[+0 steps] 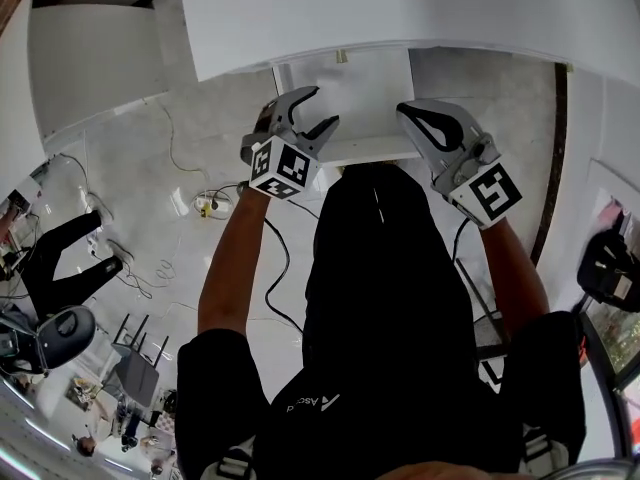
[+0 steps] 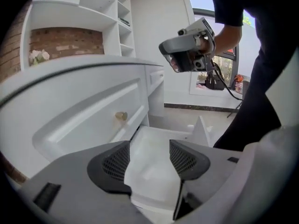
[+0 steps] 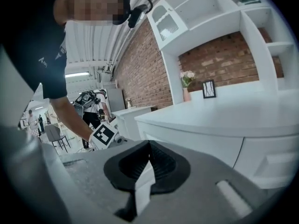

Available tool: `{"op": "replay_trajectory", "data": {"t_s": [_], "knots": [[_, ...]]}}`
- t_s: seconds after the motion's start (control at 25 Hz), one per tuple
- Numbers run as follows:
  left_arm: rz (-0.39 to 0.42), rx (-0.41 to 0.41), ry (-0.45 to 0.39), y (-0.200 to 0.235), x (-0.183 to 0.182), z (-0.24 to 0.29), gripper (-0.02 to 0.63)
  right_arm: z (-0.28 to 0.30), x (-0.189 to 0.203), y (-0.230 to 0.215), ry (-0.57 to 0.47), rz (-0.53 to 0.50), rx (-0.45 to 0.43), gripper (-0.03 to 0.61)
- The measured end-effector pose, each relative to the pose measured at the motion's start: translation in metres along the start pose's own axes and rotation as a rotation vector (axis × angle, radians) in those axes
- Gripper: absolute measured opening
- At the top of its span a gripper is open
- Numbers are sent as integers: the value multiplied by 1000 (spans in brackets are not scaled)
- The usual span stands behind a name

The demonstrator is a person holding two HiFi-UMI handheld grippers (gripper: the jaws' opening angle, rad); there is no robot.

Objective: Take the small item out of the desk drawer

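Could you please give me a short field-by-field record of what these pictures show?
Desk: white, person standing at it
Drawer: pulled out, inside looks bare, no small item seen
Left gripper: open, above the drawer, empty
Right gripper: shut, at the drawer's right side
Knob: small, on the desk's front panel

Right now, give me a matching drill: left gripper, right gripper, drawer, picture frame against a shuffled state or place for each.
Things:
1. left gripper
2. right gripper
3. drawer
4. picture frame

States or places:
A. standing on the desk top
B. jaws together, nothing held
C. pulled out
D. jaws apart, nothing held

Pairs: 1-D, 2-B, 3-C, 4-A
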State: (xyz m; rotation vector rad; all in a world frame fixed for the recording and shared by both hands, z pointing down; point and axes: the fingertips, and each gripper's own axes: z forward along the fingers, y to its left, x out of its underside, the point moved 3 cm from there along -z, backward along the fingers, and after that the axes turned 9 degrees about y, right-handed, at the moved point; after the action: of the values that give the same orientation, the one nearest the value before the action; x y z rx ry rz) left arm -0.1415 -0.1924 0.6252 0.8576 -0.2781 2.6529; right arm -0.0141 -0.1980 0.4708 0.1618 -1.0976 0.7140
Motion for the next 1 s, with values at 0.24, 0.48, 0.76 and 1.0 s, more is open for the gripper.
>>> {"op": "replay_trajectory", "data": {"t_s": [0.24,0.48,0.76,1.0], "knots": [[67,51,104,3,46,73,259,28,40,-20,-5,39,-24,2],[186,87,195,11,84,126,259,52,71,-31,21,53,-50,2],[315,128,290,6,110,178,259,58,95,-42,25,68,-54,2],[353,158,352,7,127,212,259,63,111,-46,39,101,-55,2]]}}
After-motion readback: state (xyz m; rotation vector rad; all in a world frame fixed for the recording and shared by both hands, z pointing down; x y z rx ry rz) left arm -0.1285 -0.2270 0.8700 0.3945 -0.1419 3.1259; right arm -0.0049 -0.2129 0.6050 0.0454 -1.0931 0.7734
